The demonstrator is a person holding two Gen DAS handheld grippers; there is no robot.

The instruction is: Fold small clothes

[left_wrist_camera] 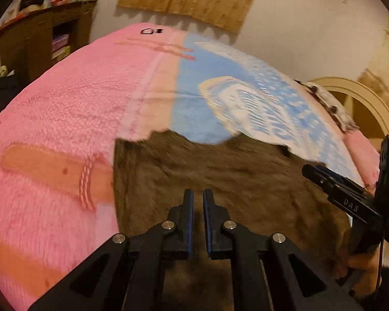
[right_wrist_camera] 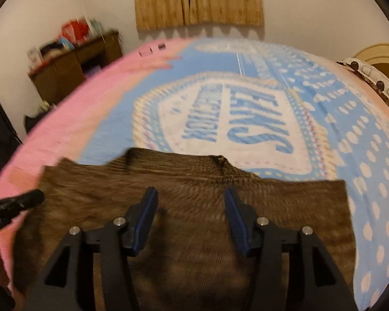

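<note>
- Item: brown knitted garment (right_wrist_camera: 194, 207), small, ribbed; lies spread on the bed (right_wrist_camera: 370, 181), over a blue printed blanket (right_wrist_camera: 233, 119) and a pink blanket (left_wrist_camera: 64, 103); neckline at the far edge, away from both cameras
- Left hand-held gripper (left_wrist_camera: 198, 199): jaws clenched almost together, nothing seen between the pads; hovers above the left half of the garment
- Right hand-held gripper (right_wrist_camera: 190, 202): jaws released, standing apart, nothing between them; hovers above the garment just below the neckline
- Fold state: the far edge looks uneven and both views are smeared, so whether a layer is already turned over is probably not decidable here
- Risk: the fuzzy knit can snag on a pad; a lift would then drag the cloth and undo the lay
- Risk: the soft bedding gives under pressure; a pinch may take blanket pile along with the knit
- Risk: uneven grips at the two sides would skew the next fold, leaving the edges out of line
- Risk: the grippers work near each other; a crossing move could knock them together
</note>
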